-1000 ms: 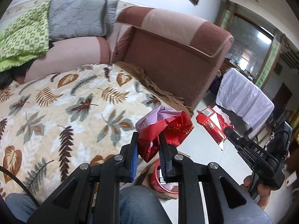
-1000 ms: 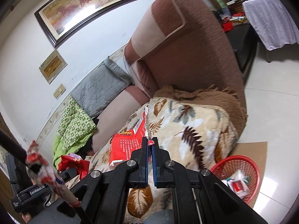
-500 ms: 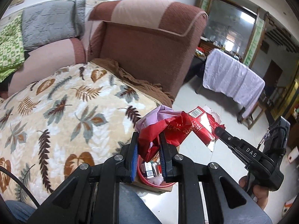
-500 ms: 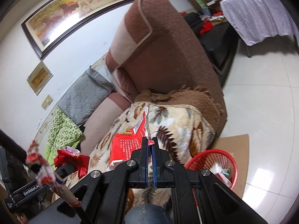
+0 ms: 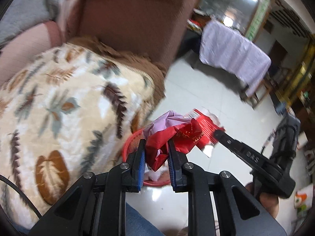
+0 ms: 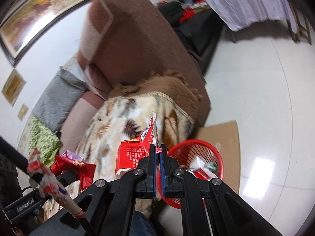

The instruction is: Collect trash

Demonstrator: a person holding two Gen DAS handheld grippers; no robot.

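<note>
My left gripper (image 5: 157, 144) is shut on a crumpled red and lilac wrapper (image 5: 171, 133), held above the red plastic basket (image 5: 131, 143). The same wrapper (image 6: 74, 165) shows at the lower left of the right wrist view. My right gripper (image 6: 158, 149) is shut on the edge of a flat red snack packet (image 6: 135, 153), just left of the basket (image 6: 196, 157). The basket stands on the floor and holds several pieces of trash. In the left wrist view the right gripper (image 5: 218, 132) reaches in from the right with the packet (image 5: 206, 125).
A leaf-print blanket (image 5: 59, 106) covers the sofa seat, with the brown armrest (image 6: 137, 45) behind. Cardboard (image 6: 222, 135) lies under the basket on pale floor tiles (image 6: 256, 98). A table with a lilac cloth (image 5: 232, 53) stands further off. A denim-clad knee (image 5: 137, 224) sits below the grippers.
Both grippers have swung right, away from the sofa seat towards the basket, carrying their wrappers. The basket now lies directly beneath the left gripper and closer to the right one.
</note>
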